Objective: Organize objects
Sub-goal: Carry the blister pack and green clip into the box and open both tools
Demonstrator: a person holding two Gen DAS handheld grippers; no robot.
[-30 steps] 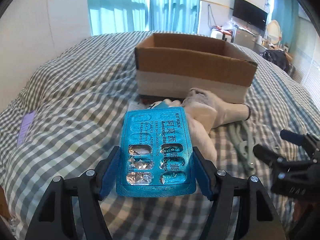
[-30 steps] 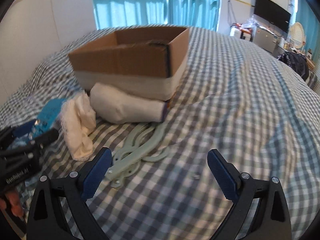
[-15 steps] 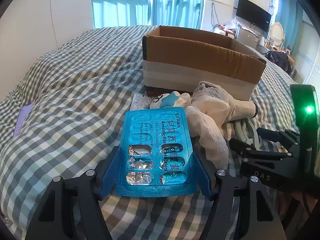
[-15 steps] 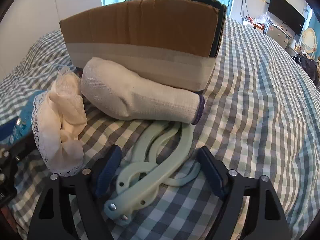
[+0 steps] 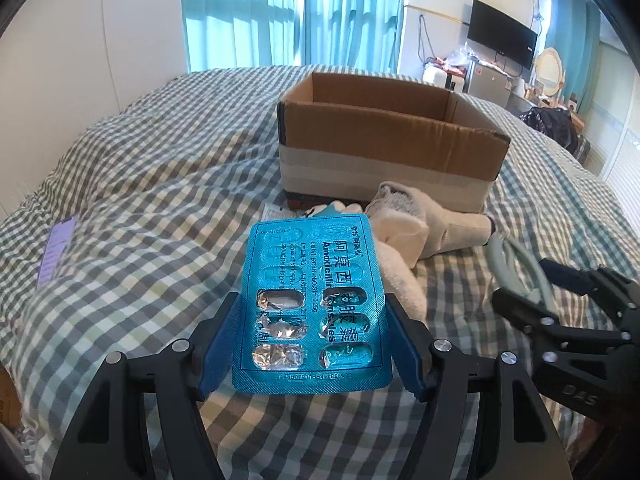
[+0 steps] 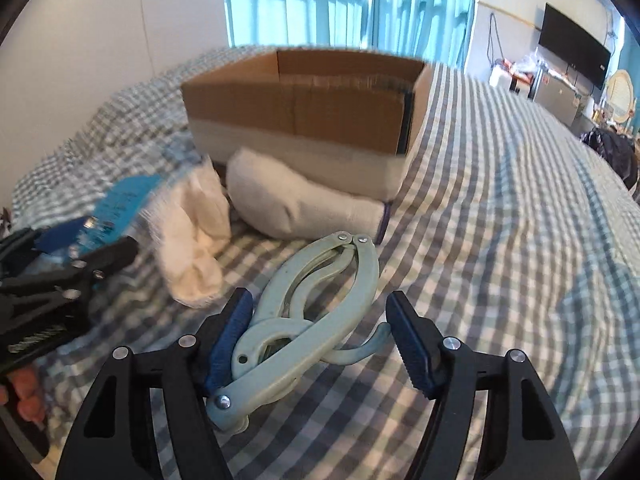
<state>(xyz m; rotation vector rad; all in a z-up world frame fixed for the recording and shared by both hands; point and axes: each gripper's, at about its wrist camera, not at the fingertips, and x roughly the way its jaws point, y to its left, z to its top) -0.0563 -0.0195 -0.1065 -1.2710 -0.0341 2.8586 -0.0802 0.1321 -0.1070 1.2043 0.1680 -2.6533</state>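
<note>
Blister pack [image 5: 314,308], blue, sits pinched by its side edges between the jaws of the left gripper [image 5: 314,344], above the checked bed [image 5: 152,184]. Right gripper [image 6: 320,340] jaws are spread around a pale green folding hanger [image 6: 304,316] lying on the bed; left pad touches it. Ahead of both jaws: white sock [image 6: 304,204], crumpled cloth [image 6: 192,240], open cardboard box [image 5: 392,140].
</note>
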